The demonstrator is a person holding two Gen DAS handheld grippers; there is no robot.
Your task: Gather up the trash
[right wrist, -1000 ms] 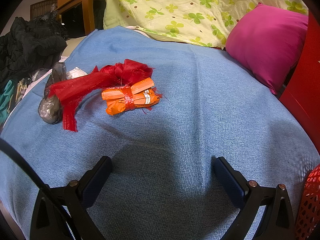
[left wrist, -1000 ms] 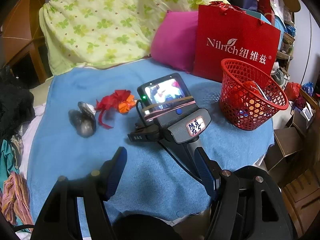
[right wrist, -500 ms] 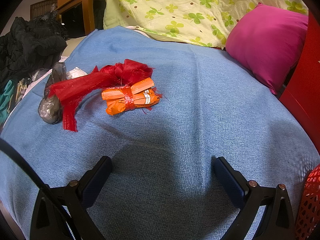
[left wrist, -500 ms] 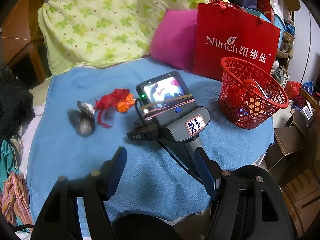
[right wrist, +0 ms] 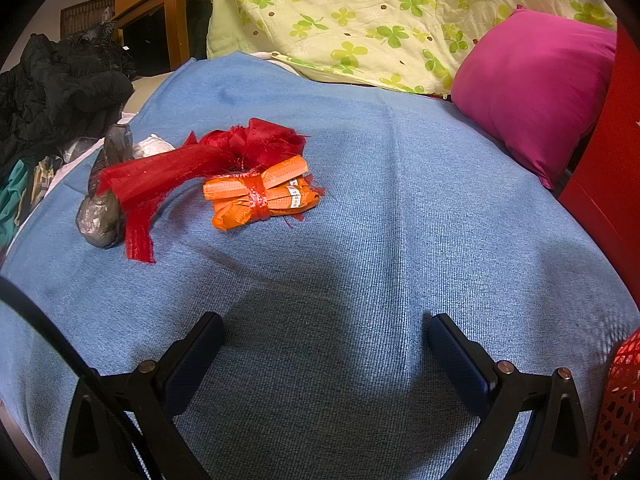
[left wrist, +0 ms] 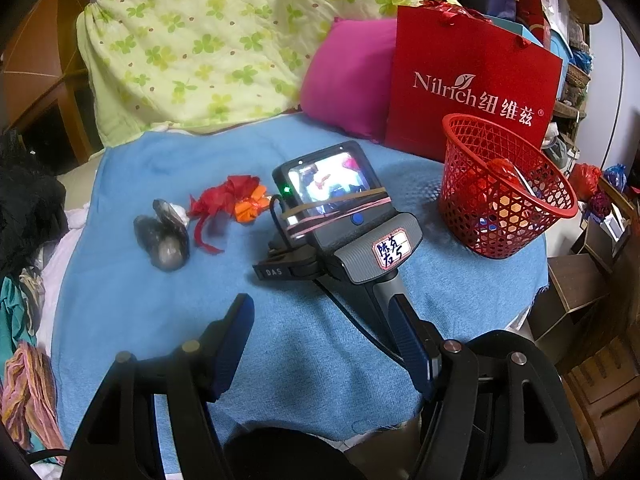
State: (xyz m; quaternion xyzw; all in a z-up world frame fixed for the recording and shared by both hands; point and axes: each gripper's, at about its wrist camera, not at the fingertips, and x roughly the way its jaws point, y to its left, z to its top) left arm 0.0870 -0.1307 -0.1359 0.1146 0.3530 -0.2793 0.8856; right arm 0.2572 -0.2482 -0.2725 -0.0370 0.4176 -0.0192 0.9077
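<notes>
An orange wrapper bundle tied with red ribbon [right wrist: 260,196] lies on the blue blanket [right wrist: 380,208], touching a crumpled red mesh strip [right wrist: 192,168]. A grey plastic bag [right wrist: 100,212] with white paper lies to their left. They also show in the left wrist view: bundle [left wrist: 250,206], bag [left wrist: 164,236]. A red mesh basket [left wrist: 504,204] holding trash stands at the right. My right gripper [right wrist: 326,338] is open and empty, well short of the bundle. My left gripper [left wrist: 324,320] is open and empty, behind the right gripper's body [left wrist: 348,232].
A pink pillow [left wrist: 352,80], a red paper bag [left wrist: 472,88] and a green-flowered quilt [left wrist: 224,40] stand behind the blanket. Dark clothes [right wrist: 56,92] pile at the left edge. Cardboard boxes [left wrist: 576,292] sit past the bed's right edge.
The left gripper has drawn back slightly, so the scene looks a little smaller. The right gripper and the trash have not moved.
</notes>
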